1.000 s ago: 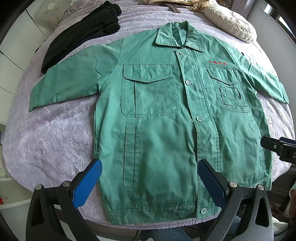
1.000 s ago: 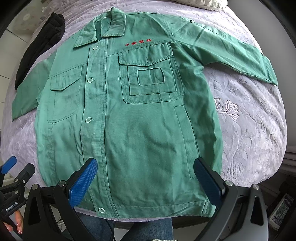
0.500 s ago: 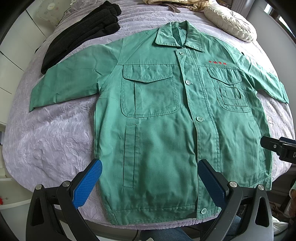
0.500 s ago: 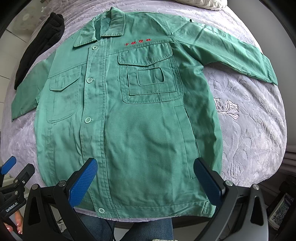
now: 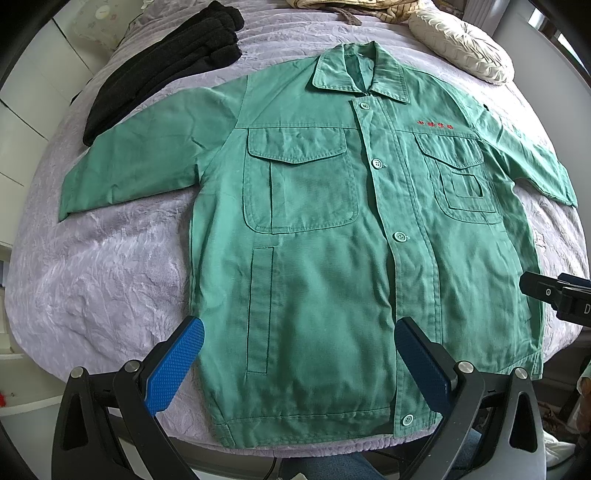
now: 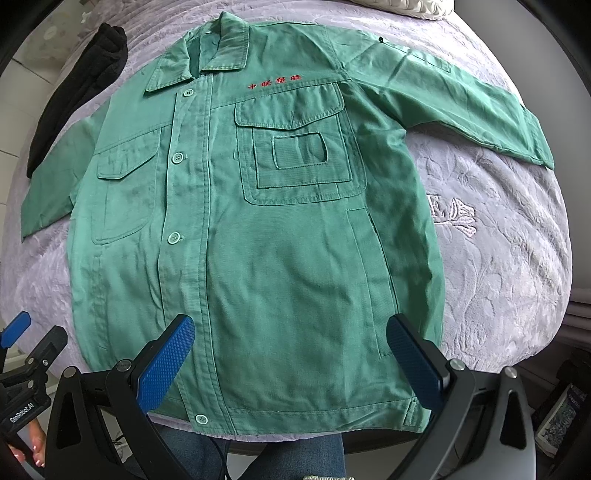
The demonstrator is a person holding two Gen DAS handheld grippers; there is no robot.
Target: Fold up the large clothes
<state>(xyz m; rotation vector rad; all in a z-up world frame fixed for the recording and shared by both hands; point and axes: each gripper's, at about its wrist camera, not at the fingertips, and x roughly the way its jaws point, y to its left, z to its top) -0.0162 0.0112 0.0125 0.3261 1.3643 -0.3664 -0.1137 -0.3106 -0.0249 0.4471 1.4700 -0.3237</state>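
Observation:
A green button-up work jacket (image 5: pixel 317 258) lies flat, front up, on a lavender bedspread (image 5: pixel 96 273), sleeves spread to both sides, collar at the far end. It also shows in the right wrist view (image 6: pixel 280 240). My left gripper (image 5: pixel 299 332) is open and empty, held above the jacket's lower left part near the hem. My right gripper (image 6: pixel 290 330) is open and empty, above the lower right part near the hem. Part of the right gripper shows at the right edge of the left wrist view (image 5: pixel 554 295).
A black garment (image 5: pixel 159 62) lies at the far left of the bed. A white ruffled cushion (image 5: pixel 461 48) and a striped cloth (image 5: pixel 354 7) lie at the far end. The bed's near edge runs just below the jacket hem. White cabinets stand to the left.

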